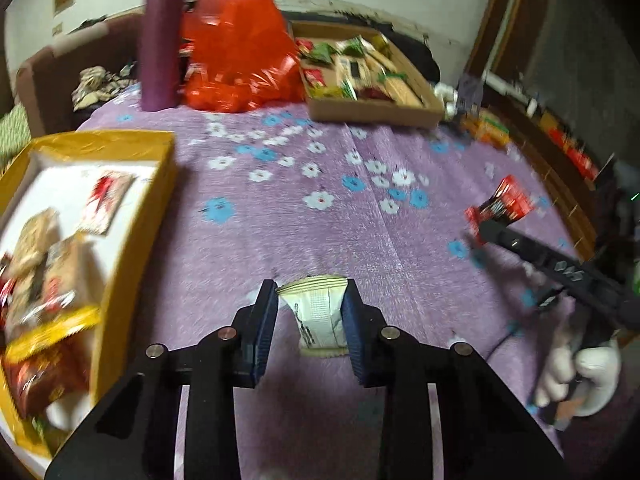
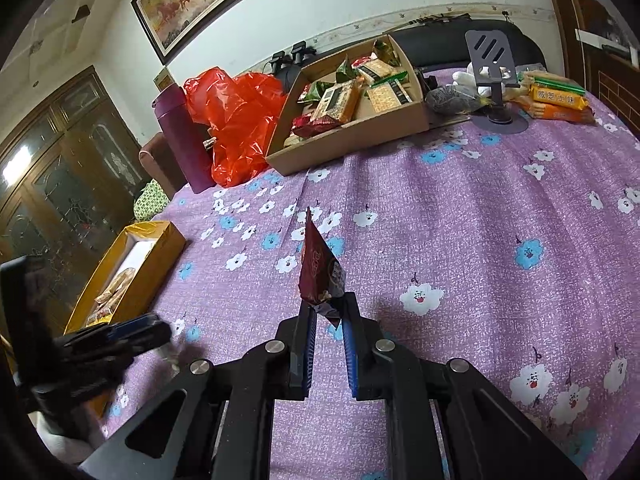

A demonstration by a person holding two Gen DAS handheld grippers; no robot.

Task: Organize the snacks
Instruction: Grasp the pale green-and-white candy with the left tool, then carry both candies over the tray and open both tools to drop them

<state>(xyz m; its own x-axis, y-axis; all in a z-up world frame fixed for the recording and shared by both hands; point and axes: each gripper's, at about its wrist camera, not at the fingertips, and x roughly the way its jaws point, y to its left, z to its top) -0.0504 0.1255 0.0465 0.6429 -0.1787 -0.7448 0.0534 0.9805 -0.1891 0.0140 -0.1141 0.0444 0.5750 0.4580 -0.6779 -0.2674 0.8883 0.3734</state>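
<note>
Step in hand: sorting; one snack is held per hand-held gripper above the flowered purple cloth (image 2: 460, 216).
Left hand-held gripper (image 1: 311, 312): clenched on a white packet (image 1: 318, 316), which is pinched by both pads.
Right hand-held gripper (image 2: 329, 320): clenched on the lower corner of a dark red packet (image 2: 320, 272), which is held upright.
Destinations: yellow box (image 1: 132, 216) just left of the left hand-held gripper; cardboard tray (image 2: 352, 136) at the far edge, well apart.
Next move (judged): each packet is to be carried over its matching container, then released.
Writing: Chinese characters are visible on the orange packs (image 2: 560, 104); the held packets' print is too blurred to read.
</note>
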